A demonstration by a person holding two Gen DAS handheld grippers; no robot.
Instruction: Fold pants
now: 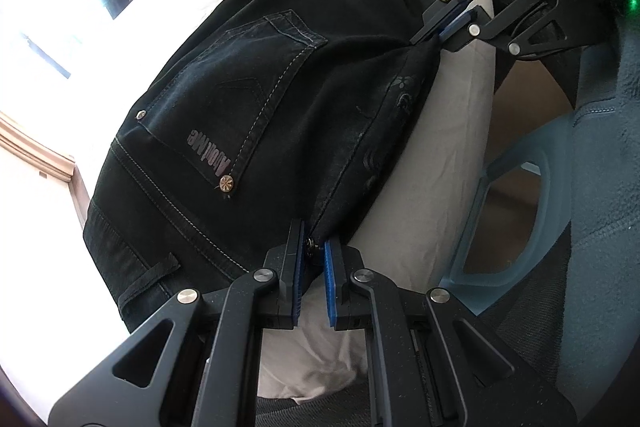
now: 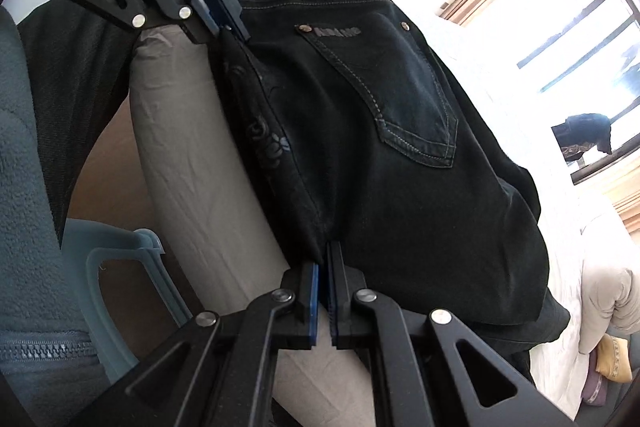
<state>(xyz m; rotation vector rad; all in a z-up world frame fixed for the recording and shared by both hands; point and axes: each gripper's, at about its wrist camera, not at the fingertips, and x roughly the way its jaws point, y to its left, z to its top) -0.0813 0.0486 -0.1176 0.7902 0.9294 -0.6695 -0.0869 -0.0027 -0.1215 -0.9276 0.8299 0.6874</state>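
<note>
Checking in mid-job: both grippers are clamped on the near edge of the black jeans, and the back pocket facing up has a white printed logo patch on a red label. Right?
Not quite. The back pocket on the black denim jeans has no red label: the lettering sits directly on the black denim, as the left wrist view shows. The rest holds: the left gripper and right gripper are both clamped on the near edge.

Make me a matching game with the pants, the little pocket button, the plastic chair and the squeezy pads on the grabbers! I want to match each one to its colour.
Things:
1. pants
2. pocket rivet
3. plastic chair
4. gripper pads

Colours:
A. pale blue
B. bright blue
C. black
D. coppery metal

Pairs: 1-C, 2-D, 3-A, 4-B
</note>
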